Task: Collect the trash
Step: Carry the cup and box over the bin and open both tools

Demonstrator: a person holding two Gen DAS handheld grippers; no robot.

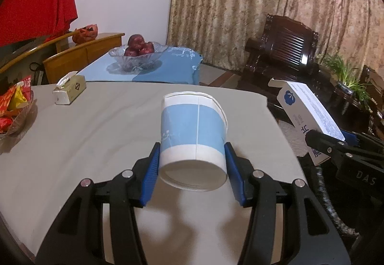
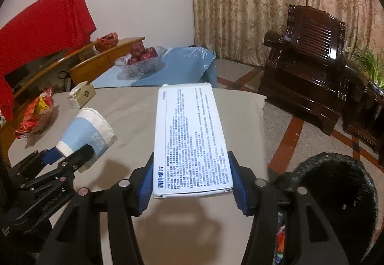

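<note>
A blue and white paper cup [image 1: 192,135] lies on its side in the air above the grey table [image 1: 84,140], its base toward the camera. My left gripper [image 1: 192,159] is shut on it, blue pads against both sides. A white printed cardboard box [image 2: 190,140] is clamped lengthwise in my right gripper [image 2: 192,169], above the table's right part. In the right wrist view the cup [image 2: 86,130] and left gripper [image 2: 69,157] show at the left. The box [image 1: 309,116] and right gripper [image 1: 336,147] show at the right of the left wrist view.
A black-lined trash bin [image 2: 336,183] stands on the floor right of the table. On the table lie a tissue box [image 1: 69,91] and a tray of red snack packets [image 1: 14,109]. Behind are a glass bowl of apples [image 1: 138,51] and a dark wooden armchair [image 2: 309,68].
</note>
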